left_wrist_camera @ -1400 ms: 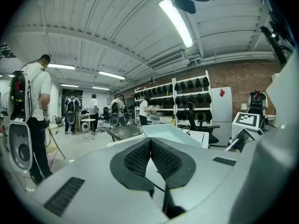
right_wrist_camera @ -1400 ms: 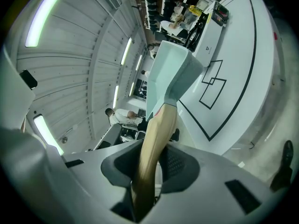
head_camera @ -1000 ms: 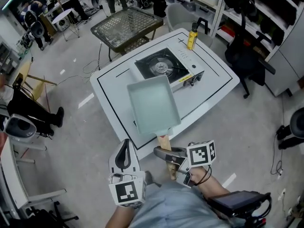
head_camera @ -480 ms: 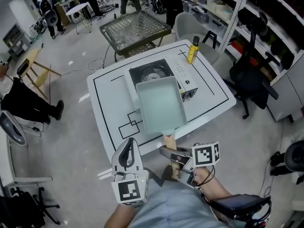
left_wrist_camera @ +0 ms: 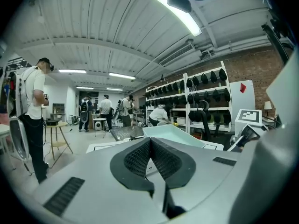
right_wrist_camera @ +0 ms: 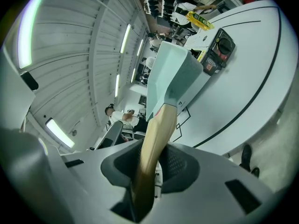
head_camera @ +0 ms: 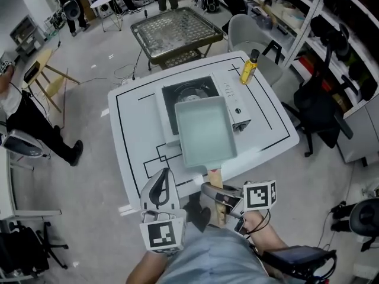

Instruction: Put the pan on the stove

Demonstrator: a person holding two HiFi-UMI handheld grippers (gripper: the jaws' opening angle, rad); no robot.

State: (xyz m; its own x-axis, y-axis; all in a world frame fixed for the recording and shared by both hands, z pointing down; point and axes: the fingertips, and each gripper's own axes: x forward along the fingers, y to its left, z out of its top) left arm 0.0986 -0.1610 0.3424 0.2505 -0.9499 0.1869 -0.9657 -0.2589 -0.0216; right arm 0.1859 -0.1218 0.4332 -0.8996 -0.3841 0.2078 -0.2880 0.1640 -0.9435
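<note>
Left gripper at lower left, jaws pressed together on nothing, pointing nearly level toward white table. Right gripper, beside its black-and-white marker cube, clamping wooden handle of mint-green rectangular pan, held above table, far end overlapping portable stove. Yellow bottle at far right.

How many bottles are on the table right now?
1: a yellow bottle at the far right corner of the table, beyond the stove. The pan, held above the table, may hide something small under it.
</note>
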